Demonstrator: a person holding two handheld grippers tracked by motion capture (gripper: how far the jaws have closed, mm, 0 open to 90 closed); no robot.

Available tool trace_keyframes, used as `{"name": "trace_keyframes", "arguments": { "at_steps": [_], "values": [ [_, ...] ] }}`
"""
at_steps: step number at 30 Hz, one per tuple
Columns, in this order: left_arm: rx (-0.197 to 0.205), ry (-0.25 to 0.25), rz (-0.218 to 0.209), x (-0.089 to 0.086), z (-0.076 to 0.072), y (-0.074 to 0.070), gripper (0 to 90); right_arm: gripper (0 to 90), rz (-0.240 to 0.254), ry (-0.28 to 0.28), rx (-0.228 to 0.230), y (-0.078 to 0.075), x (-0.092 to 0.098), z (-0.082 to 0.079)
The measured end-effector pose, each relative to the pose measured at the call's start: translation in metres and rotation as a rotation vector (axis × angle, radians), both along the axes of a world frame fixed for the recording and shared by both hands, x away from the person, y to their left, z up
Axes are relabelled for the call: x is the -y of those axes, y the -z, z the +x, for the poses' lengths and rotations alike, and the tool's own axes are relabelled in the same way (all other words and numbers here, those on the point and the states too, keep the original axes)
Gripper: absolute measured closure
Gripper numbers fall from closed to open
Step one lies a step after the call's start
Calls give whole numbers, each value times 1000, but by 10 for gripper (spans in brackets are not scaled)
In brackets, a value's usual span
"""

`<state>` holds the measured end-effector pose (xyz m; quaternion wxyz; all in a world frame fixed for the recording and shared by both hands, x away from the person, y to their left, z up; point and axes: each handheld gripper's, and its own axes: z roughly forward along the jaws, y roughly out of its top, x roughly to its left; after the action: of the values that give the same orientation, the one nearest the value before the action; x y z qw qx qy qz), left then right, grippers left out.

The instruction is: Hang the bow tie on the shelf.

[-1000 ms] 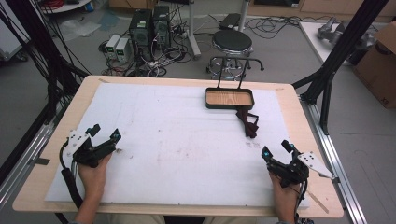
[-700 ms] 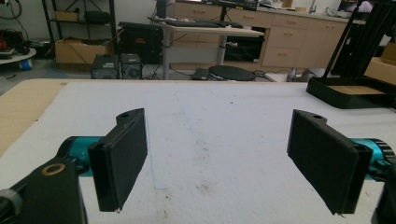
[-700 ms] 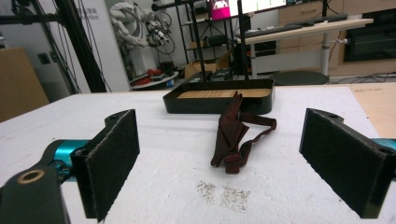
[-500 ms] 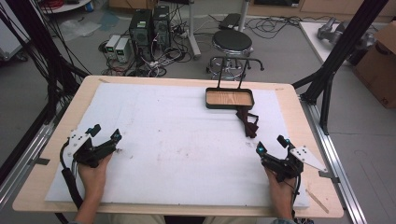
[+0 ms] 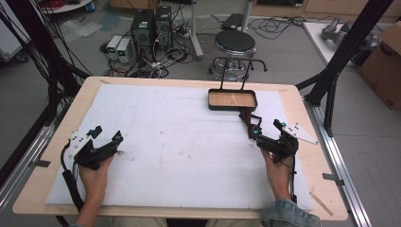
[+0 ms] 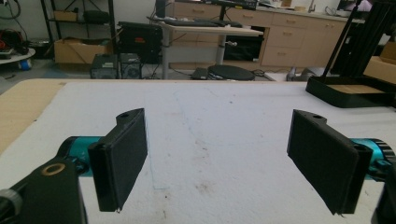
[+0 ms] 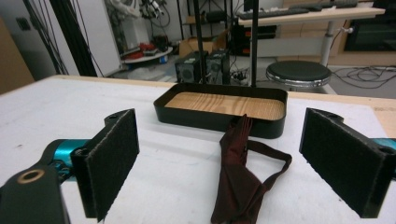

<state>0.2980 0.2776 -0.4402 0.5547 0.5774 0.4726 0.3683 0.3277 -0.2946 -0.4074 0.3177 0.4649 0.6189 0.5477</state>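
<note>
High view: my right gripper [image 5: 266, 134] has advanced from the table's near right edge toward the bow tie [image 5: 249, 124] over the last second and now sits just beside its near end, jaws spread; my left gripper [image 5: 108, 137] has held its place at the left of the white mat [image 5: 179, 142], released. The bow tie lies on the mat, touching the near wall of the tray [image 5: 232, 108]. Left gripper view: both pads [image 6: 122, 156] stand wide apart over bare mat, nothing between them. Right gripper view: the bow tie [image 7: 238, 177] lies centred between my open pads [image 7: 112, 158], strap looped rightward, tray [image 7: 219, 119] directly behind. Judgement: approach is nearly complete; lowering and closing on the cloth comes next
</note>
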Motion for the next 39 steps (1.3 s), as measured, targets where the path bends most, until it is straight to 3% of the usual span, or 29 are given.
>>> {"name": "trace_keyframes", "arguments": {
  "at_steps": [6,8,10,16,23,26,29,32,36,39],
  "values": [
    [-1,0,1,0,0,0,206,111,-57,9,-36,-7,-7,22],
    [-1,-1,-1,0,0,0,206,165,-66,9,-33,-8,-9,26],
    [-1,0,1,0,0,0,206,165,-93,14,-37,-8,-12,30],
    [-1,-2,-3,0,0,0,206,202,-131,24,-95,-4,-17,45],
    [1,-2,-1,0,0,0,207,292,-202,36,-151,8,-22,56],
    [0,-1,3,0,1,0,208,345,-243,39,-154,13,-27,60],
    [-2,-1,3,0,1,0,209,347,-270,45,-199,15,-32,68],
    [-1,-1,-1,0,1,0,209,363,-292,54,-206,14,-37,73],
    [-3,-1,-3,0,1,0,209,425,-378,72,-245,18,-48,86],
    [-3,0,-3,-1,1,0,209,454,-406,83,-287,25,-50,92]
  ]
}}
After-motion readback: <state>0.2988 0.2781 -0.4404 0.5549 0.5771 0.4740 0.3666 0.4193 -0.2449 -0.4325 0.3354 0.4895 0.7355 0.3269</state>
